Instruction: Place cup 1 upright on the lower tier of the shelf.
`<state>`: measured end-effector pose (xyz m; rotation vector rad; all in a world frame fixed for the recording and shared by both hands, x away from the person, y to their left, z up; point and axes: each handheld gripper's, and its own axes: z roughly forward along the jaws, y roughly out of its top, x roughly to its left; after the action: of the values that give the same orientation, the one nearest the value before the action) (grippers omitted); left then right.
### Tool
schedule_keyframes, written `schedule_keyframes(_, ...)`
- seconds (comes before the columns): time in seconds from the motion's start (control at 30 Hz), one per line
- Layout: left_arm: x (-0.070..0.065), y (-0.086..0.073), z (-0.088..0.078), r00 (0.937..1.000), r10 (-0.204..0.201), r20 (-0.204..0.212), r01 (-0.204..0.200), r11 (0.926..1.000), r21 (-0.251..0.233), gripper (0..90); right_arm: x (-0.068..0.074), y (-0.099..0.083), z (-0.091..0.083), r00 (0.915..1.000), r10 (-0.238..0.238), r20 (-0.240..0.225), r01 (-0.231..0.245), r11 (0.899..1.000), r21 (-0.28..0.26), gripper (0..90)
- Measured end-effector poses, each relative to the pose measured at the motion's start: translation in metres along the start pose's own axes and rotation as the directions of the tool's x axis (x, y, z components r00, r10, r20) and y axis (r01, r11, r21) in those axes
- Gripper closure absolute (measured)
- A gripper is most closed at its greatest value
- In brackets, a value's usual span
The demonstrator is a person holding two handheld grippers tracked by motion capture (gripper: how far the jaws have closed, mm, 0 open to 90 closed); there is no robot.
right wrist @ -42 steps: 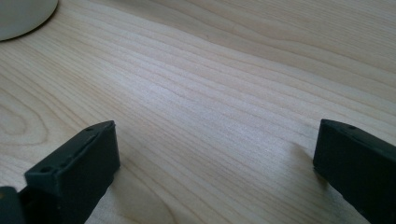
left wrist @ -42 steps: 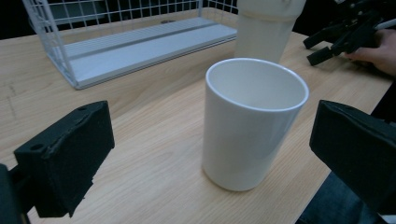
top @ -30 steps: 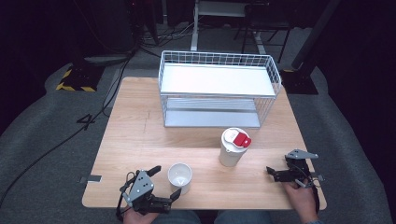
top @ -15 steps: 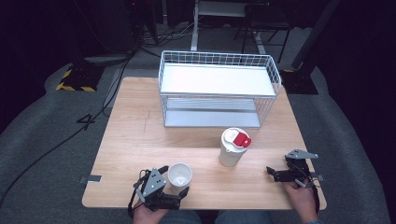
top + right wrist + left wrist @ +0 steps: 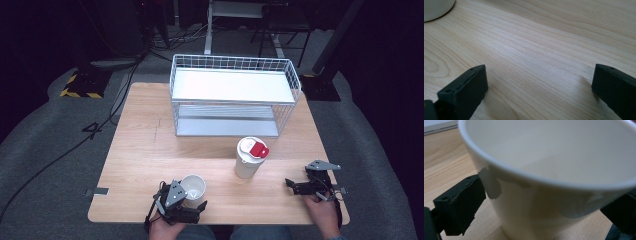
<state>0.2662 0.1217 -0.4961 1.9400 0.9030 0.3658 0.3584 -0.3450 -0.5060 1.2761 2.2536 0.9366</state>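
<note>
Open white paper cup (image 5: 193, 188), upright, empty, near table's front edge

Left tool (image 5: 192, 200) closing (right tool (image 5: 296, 187) agape)

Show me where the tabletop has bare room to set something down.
The left half of the table, between its left edge and the wire rack, is bare wood. A strip is free between the open cup and the lidded cup. The near edge is crowded: the left tongs straddle the open cup and the right tongs rest there.
</note>
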Motion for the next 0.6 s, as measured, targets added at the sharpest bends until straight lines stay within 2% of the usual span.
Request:
schedule_keyframes(0.23, 0.0024, -0.0022, 0.0025, 0.9999, -0.013, -0.007, 0.013, 0.9991, 0.040, 6.6, 0.0000, 0.0000, 0.0000, 1.0000, 0.000, 0.000, 0.000, 1.000, 0.000, 0.6)
schedule_keyframes(0.6, 0.0006, -0.0028, 0.0024, 0.9999, 0.015, -0.002, -0.015, 0.9986, 0.051, 18.7, 0.0000, 0.0000, 0.0000, 1.0000, 0.000, 0.000, 0.000, 1.000, 0.000, 0.6)
